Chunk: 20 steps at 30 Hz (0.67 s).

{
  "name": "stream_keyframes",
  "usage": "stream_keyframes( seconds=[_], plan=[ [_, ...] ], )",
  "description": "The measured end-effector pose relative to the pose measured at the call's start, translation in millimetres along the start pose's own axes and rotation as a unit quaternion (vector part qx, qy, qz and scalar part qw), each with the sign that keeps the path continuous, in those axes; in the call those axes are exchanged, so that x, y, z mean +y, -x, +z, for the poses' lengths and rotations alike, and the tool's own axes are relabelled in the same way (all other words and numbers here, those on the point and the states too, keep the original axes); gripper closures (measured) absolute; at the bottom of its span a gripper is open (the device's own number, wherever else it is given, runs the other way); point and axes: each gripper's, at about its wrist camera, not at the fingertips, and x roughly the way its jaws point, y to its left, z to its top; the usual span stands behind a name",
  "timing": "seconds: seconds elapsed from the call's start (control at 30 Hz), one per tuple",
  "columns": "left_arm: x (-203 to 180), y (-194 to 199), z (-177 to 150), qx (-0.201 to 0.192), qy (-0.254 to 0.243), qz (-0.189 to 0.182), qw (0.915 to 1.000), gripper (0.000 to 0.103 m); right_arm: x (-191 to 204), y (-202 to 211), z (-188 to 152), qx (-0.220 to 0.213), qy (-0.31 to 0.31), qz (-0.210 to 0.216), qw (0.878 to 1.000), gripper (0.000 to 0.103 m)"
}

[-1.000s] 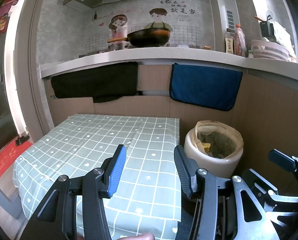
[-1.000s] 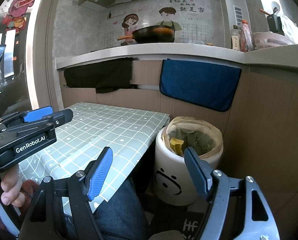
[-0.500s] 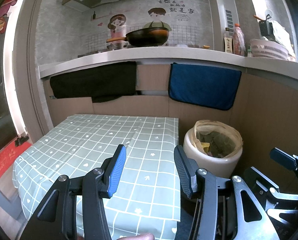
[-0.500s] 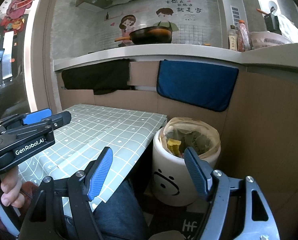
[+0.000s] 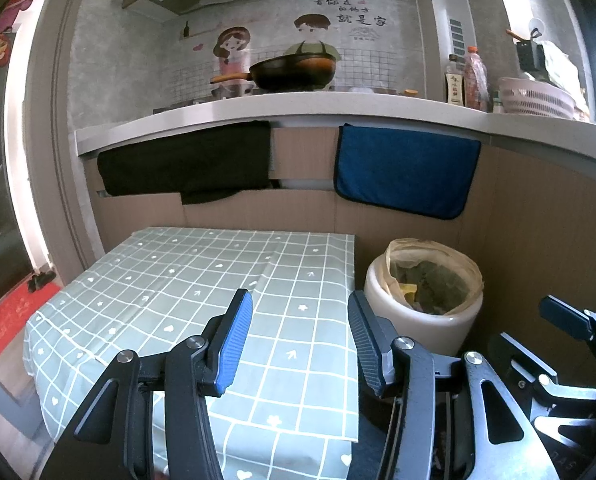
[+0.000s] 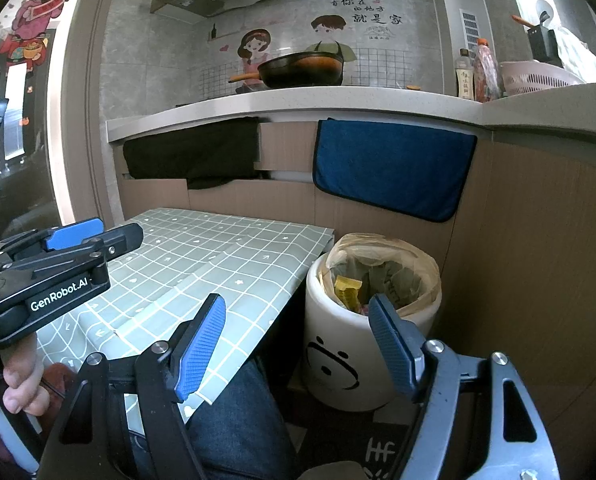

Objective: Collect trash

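A white round trash bin [image 5: 453, 322] [image 6: 337, 364] with a lined bag stands on the floor to the right of the table; wrappers, one of them yellow [image 6: 346, 290], lie inside it. My left gripper [image 5: 298, 312] hovers open over the near part of the green checked tablecloth [image 5: 186, 276], nothing between its blue pads. My right gripper [image 6: 298, 316] is open too, held before the bin and the table's right edge, with nothing in it. In the right wrist view the left gripper's body [image 6: 58, 264] shows at the left, held by a hand [image 6: 22, 376].
A counter [image 5: 337, 110] runs behind the table with a pan [image 5: 294, 74], bottles [image 5: 467, 80] and a pink basket [image 5: 535, 96]. A black cloth [image 5: 186, 160] and a blue towel [image 5: 405, 168] hang from its edge. A person's knee in jeans [image 6: 238, 420] is under the table edge.
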Motion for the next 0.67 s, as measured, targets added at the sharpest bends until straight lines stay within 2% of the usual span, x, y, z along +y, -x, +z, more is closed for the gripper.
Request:
stream_keyframes(
  seconds=[0.67],
  plan=[
    [1.4, -0.7, -2.3, 0.000, 0.001, -0.007, 1.0000, 0.052, 0.2, 2.9, -3.4, 0.001, -0.007, -0.005, 1.000, 0.031]
  ],
)
